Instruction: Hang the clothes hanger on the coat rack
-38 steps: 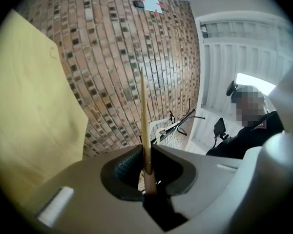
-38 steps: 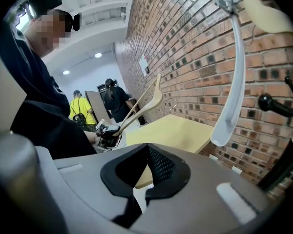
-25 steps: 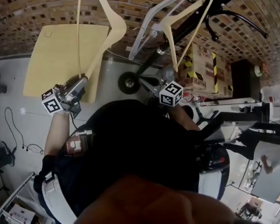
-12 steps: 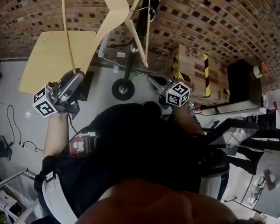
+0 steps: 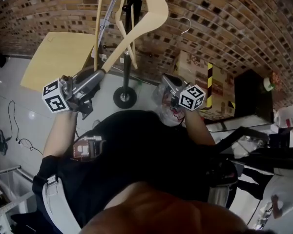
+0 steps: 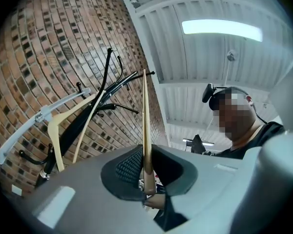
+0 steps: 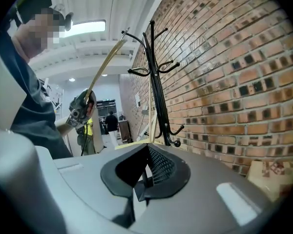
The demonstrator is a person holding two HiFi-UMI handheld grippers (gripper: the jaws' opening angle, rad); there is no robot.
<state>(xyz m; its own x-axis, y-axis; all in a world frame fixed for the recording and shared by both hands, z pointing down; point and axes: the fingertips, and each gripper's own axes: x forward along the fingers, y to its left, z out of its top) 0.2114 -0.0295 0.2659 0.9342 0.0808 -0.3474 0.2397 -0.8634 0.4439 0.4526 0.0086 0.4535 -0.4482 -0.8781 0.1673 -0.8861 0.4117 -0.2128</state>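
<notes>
My left gripper (image 5: 101, 73) is shut on one arm tip of a cream wooden hanger (image 5: 149, 21) and holds it up beside the black coat rack (image 5: 132, 38). The hanger's metal hook (image 5: 184, 24) sticks out to the right, off the rack. In the left gripper view the hanger (image 6: 145, 121) stands on edge between the pads of that gripper (image 6: 146, 179), with the rack (image 6: 106, 72) to the left. My right gripper (image 5: 165, 78) is shut and empty, right of the rack's base. In the right gripper view that gripper (image 7: 145, 172) faces the rack (image 7: 156, 96), and the left gripper (image 7: 80, 108) is seen with the hanger (image 7: 105, 65).
A second cream hanger (image 6: 63, 130) and a white one (image 6: 39, 116) hang on the rack. A brick wall (image 5: 224, 28) stands behind it. A yellow tabletop (image 5: 58, 62) lies left of the round rack base (image 5: 124, 97); a taped cardboard box (image 5: 205, 77) sits right.
My left gripper has risen and carried the hanger right, up against the rack. The right gripper has shifted too and stays empty. The rack now sits nearer the middle of the head view.
</notes>
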